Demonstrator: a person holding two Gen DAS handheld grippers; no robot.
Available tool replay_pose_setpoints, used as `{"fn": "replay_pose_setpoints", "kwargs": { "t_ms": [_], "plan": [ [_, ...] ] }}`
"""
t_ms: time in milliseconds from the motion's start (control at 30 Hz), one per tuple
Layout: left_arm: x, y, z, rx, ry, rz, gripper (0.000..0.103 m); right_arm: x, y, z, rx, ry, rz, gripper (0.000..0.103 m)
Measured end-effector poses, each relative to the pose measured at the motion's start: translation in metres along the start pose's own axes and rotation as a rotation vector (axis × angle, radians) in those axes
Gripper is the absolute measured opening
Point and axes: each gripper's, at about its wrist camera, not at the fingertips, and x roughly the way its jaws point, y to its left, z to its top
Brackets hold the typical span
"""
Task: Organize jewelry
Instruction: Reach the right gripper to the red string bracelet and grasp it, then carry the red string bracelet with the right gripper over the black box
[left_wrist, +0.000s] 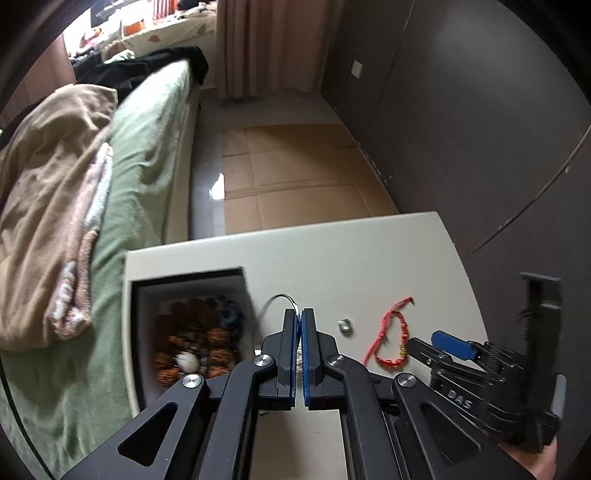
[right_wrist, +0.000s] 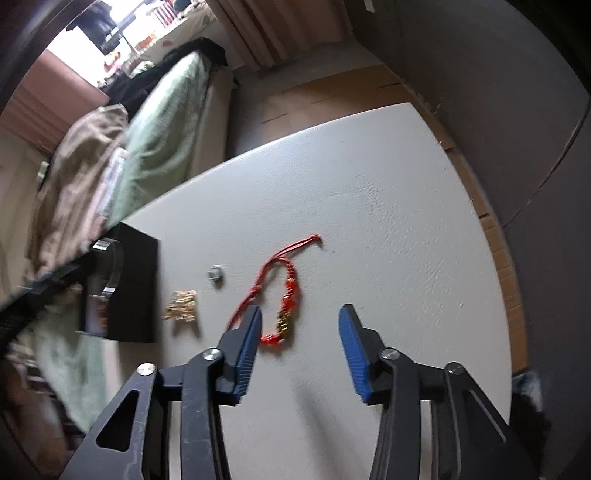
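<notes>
Carrying a thin black cord (left_wrist: 275, 298) clamped in its closed pads, the left claw (left_wrist: 300, 325) could drop it short of the box (left_wrist: 192, 332). Right of the box on the bench (right_wrist: 369, 206), the red bracelet (right_wrist: 286, 295) lies between the parted pads of the right claw (right_wrist: 300, 325); closing off-centre may snag only its string.

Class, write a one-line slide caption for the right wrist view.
Right tool, jaws apart, hovers over a red cord bracelet on the white table.
</notes>
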Motion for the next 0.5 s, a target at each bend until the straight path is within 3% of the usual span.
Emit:
{"fn": "replay_pose_setpoints", "kwargs": {
  "t_ms": [233,333,433,500],
  "plan": [
    [-0.017,0.018,-0.004,-0.035,-0.043,0.001,0.001,0.006,0.015,-0.001,-0.087,-0.007,-0.101,0.034],
    [-0.025,0.021,-0.005,-0.043,-0.066,0.002,0.001,0.008,0.027,-0.006,-0.164,0.000,-0.160,0.009],
    [-0.027,0.024,-0.007,-0.049,-0.073,-0.004,0.001,0.006,0.028,-0.008,-0.190,-0.007,-0.172,0.009],
    [-0.027,0.025,-0.009,-0.050,-0.078,-0.003,0.001,0.004,0.022,-0.008,-0.168,-0.002,-0.122,0.009]
  ]
}}
